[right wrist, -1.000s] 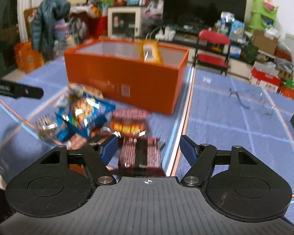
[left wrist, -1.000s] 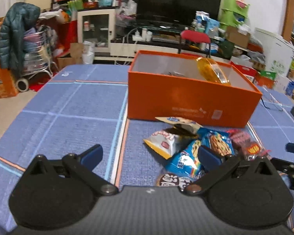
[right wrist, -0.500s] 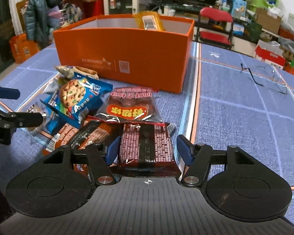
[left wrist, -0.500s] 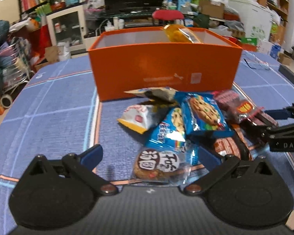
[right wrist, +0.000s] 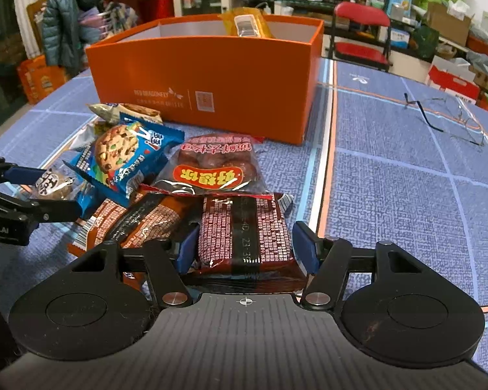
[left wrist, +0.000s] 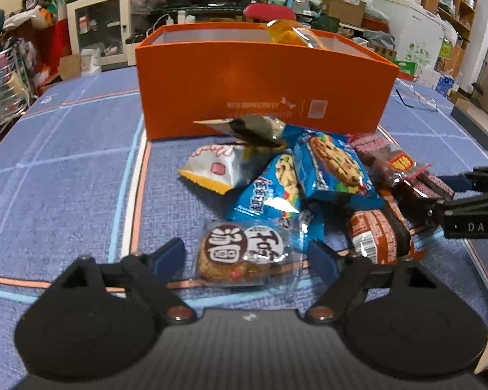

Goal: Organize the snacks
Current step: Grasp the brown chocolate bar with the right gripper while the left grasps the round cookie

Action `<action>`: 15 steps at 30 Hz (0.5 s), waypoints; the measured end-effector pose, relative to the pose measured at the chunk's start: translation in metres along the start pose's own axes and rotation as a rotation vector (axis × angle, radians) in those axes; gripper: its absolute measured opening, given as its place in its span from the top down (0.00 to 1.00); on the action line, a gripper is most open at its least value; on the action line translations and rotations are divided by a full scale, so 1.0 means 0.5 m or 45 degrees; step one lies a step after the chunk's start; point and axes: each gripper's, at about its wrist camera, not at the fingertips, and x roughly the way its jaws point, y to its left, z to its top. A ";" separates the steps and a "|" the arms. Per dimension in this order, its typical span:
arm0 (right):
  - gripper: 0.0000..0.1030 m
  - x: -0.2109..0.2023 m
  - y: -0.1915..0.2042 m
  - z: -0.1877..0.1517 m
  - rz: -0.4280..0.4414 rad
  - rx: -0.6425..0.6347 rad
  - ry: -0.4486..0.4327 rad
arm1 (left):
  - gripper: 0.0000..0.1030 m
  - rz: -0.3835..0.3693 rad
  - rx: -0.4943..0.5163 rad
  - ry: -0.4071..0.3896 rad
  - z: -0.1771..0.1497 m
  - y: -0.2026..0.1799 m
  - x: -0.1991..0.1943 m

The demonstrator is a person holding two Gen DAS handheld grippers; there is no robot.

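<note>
1. Desk (left wrist: 65,169): blue grid-pattern cloth, carries everything below.
2. Orange box (left wrist: 263,78) stands open-topped at the far side of the desk; one yellow-orange snack pack (right wrist: 247,24) leans upright inside it against the back wall.
3. Snack pile (left wrist: 296,178) lies loose on the desk just in front of the box: white pouch (left wrist: 218,169), two blue cookie packs (left wrist: 335,165), a clear bag with red-yellow label (right wrist: 211,172), brown wrapped bars.
4. Left tool (left wrist: 245,258): jaws have just been closing and now straddle the clear-wrapped round cookie (left wrist: 244,250) at the near edge of the pile. Small gaps show at both pads, so not clamped yet.
5. Right tool (right wrist: 245,247): jaws have just been closing around the dark red wrapped bar (right wrist: 244,230). Left pad touches the wrapper, right pad sits just beside its edge; firm grip cannot be told.
6. Wire-frame glasses (right wrist: 445,120) lie well apart to the right of the box.
</note>
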 end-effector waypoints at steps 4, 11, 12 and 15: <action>0.66 -0.002 -0.009 0.006 0.009 0.033 0.009 | 0.47 0.016 0.024 -0.001 0.004 -0.009 -0.005; 0.67 -0.017 -0.007 0.009 -0.026 0.009 -0.021 | 0.48 0.031 -0.003 -0.042 0.012 -0.006 -0.036; 0.67 -0.023 -0.004 0.010 -0.036 -0.006 -0.035 | 0.48 0.038 -0.001 -0.053 0.015 -0.005 -0.040; 0.67 -0.039 0.004 0.012 -0.071 -0.045 -0.077 | 0.48 0.052 -0.002 -0.066 0.021 -0.005 -0.047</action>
